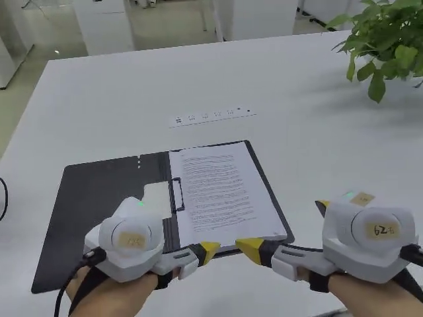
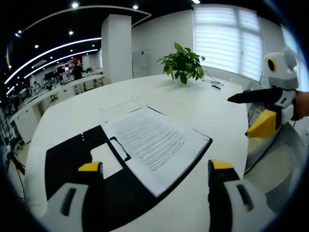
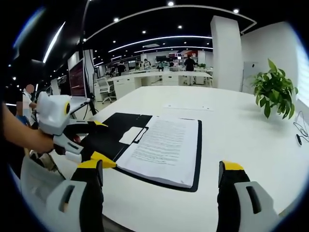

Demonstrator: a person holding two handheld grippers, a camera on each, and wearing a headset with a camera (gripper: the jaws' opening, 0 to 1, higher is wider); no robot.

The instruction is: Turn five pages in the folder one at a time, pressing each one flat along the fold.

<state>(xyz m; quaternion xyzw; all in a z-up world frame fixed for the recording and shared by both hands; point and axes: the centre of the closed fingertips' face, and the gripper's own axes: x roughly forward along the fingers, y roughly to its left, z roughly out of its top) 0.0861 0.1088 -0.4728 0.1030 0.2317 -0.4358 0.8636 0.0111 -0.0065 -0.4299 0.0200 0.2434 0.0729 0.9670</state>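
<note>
A black folder (image 1: 92, 205) lies open on the white table, with a stack of printed pages (image 1: 221, 191) lying flat on its right half under a black clip (image 1: 177, 195) at the spine. My left gripper (image 1: 205, 251) hovers at the folder's near edge, open and holding nothing. My right gripper (image 1: 254, 249) is just right of it near the pages' front corner, also open. In the left gripper view the pages (image 2: 154, 142) lie ahead between wide-apart jaws, and the right gripper (image 2: 263, 123) is at the right. The right gripper view has the folder (image 3: 190, 186) ahead and the left gripper (image 3: 94, 157) at the left.
A small white slip (image 1: 155, 195) sits on the folder's left inner cover. A potted plant (image 1: 386, 46) stands at the far right of the table (image 1: 317, 132). A flush socket strip (image 1: 211, 117) lies beyond the folder. A cable (image 1: 2, 198) runs off the left edge.
</note>
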